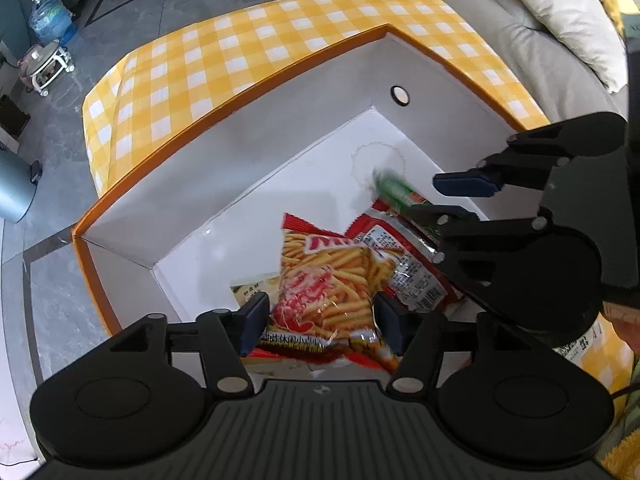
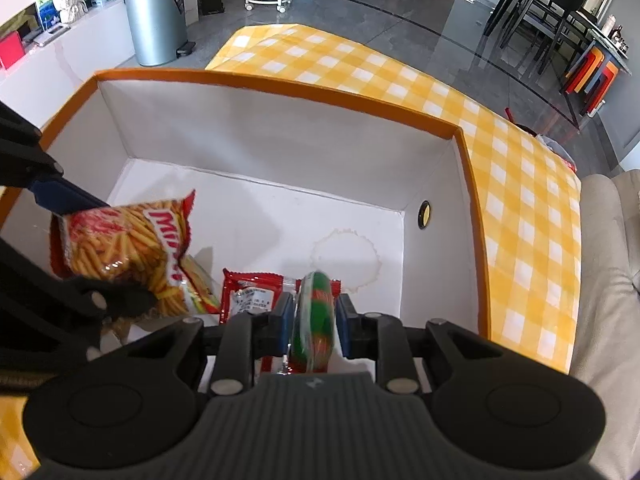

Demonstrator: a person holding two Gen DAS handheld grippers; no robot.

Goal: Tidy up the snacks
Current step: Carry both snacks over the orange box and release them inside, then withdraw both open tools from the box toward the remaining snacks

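Partial white "Mi…", perhaps "Mimi", on the red fries-print snack bag [image 2: 132, 248].

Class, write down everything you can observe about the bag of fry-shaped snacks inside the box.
The bag of fry-shaped snacks is a glossy, crinkled plastic packet, red-edged with zigzag ends, printed with golden sticks and red lettering. It hangs tilted, low in the white-lined, orange-rimmed box, between the left claw pads, which stand apart from its sides. It overlaps a red packet and a pale packet beneath.
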